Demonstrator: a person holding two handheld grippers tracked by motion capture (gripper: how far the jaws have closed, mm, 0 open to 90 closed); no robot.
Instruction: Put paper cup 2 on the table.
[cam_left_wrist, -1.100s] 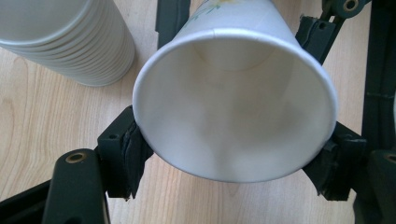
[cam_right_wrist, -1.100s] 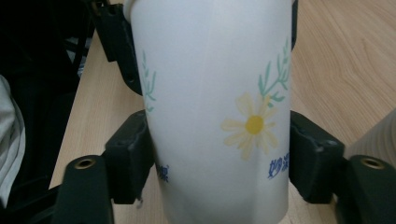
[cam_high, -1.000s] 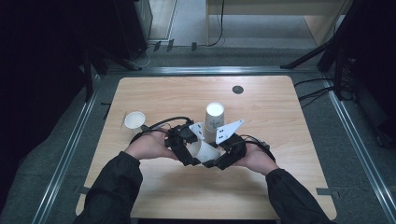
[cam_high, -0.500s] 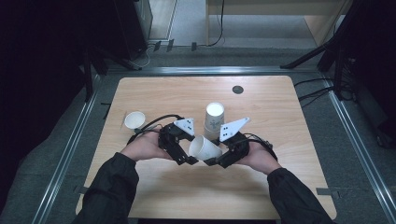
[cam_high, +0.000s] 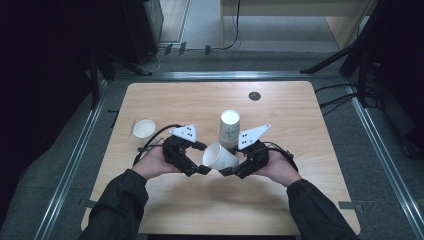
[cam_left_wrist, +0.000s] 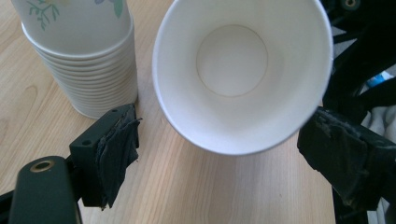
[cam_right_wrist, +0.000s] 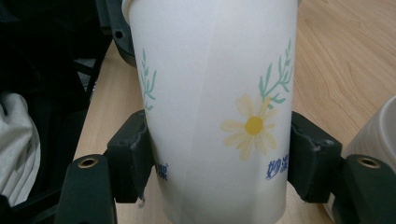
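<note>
Right gripper (cam_high: 231, 170): clamped on a paper cup (cam_high: 220, 157); in the right gripper view both jaws press the cup's printed wall (cam_right_wrist: 210, 102) near its base.
Left gripper (cam_high: 200, 167): released; in the left gripper view its jaws stand wide apart on either side of the cup's rim (cam_left_wrist: 243, 74) without touching it.
Cup position: lifted off the tabletop (cam_high: 300, 125), lying on its side, mouth toward the left gripper; near the front edge, about midway between the left and right edges.
Cup stack (cam_high: 229, 127): upright, just behind the held cup, near the tabletop centre; many nested rims visible in the left gripper view (cam_left_wrist: 81, 60).
Single cup (cam_high: 144, 128): upright near the left edge, well apart from both grippers.
Step in hand (judgement): one cup appears freshly separated from the stack and presented between the grippers, possibly for a handover or for setting down.
Next move (judgement): either close the left gripper on the rim, or turn the cup upright and lower it onto bare wood.
Open room: wide bare wood toward the right edge and back corners; the stack crowds the space directly behind.
Dark round mark (cam_high: 254, 95): near the back edge, clear of the work.
</note>
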